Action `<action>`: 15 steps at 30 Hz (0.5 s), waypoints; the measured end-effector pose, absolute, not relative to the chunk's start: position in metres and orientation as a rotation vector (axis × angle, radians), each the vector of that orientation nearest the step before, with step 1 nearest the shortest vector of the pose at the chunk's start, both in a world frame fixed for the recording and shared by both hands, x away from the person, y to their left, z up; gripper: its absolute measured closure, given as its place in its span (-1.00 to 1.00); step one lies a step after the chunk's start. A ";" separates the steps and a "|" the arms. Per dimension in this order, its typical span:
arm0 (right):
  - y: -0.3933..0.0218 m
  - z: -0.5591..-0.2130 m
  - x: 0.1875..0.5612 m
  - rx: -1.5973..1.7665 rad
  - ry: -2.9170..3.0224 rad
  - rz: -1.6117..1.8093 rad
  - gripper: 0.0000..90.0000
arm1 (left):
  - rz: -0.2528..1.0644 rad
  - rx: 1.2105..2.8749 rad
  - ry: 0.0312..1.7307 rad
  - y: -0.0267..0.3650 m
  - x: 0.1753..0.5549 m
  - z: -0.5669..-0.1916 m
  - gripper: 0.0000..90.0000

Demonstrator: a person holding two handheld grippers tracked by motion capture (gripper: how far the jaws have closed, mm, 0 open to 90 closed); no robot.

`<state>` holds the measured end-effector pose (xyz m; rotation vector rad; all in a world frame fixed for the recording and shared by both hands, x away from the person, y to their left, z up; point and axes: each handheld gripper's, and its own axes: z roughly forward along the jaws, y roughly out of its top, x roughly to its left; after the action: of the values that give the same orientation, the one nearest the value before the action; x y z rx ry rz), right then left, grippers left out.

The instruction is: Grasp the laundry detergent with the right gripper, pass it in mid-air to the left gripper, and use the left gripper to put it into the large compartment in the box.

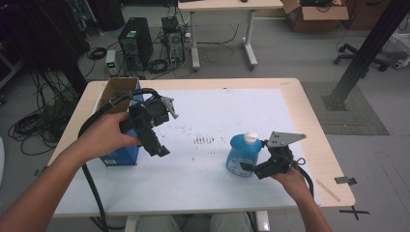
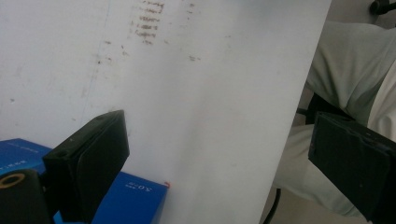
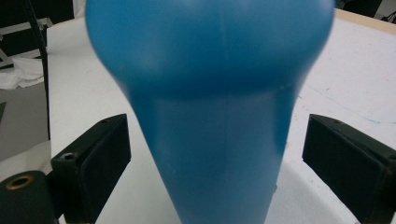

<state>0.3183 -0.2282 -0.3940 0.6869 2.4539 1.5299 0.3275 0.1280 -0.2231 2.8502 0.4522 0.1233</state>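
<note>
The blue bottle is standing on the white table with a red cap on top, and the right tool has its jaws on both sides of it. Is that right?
Almost. The blue bottle has a white cap, not a red one, as the high view shows. The rest holds: it stands on the white table, and the right tool has a jaw on each side, not yet touching.

One blue bottle (image 1: 240,155), one blue box (image 1: 121,154), one cardboard box (image 1: 116,92), two claws, one desk (image 1: 290,92).

blue box (image 1: 121,155), white mat (image 1: 212,116), wooden table (image 1: 309,111)
</note>
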 end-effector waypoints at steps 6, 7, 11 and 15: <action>-0.225 -0.396 0.320 0.688 2.448 1.541 -0.77 | 0.124 2.851 0.451 0.128 0.328 -0.223 -0.88; -0.225 -0.396 0.320 0.687 2.451 1.543 -0.75 | 0.123 2.850 0.452 0.128 0.327 -0.223 -0.88; -0.225 -0.397 0.321 0.682 2.448 1.556 -0.66 | 0.122 2.850 0.453 0.130 0.327 -0.223 -0.87; -0.226 -0.398 0.321 0.686 2.445 1.558 -0.63 | 0.123 2.847 0.455 0.130 0.328 -0.224 -0.87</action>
<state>0.3209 -0.2259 -0.3977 0.6860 2.4446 1.5583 0.3276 0.1304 -0.2238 2.8473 0.4549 0.1234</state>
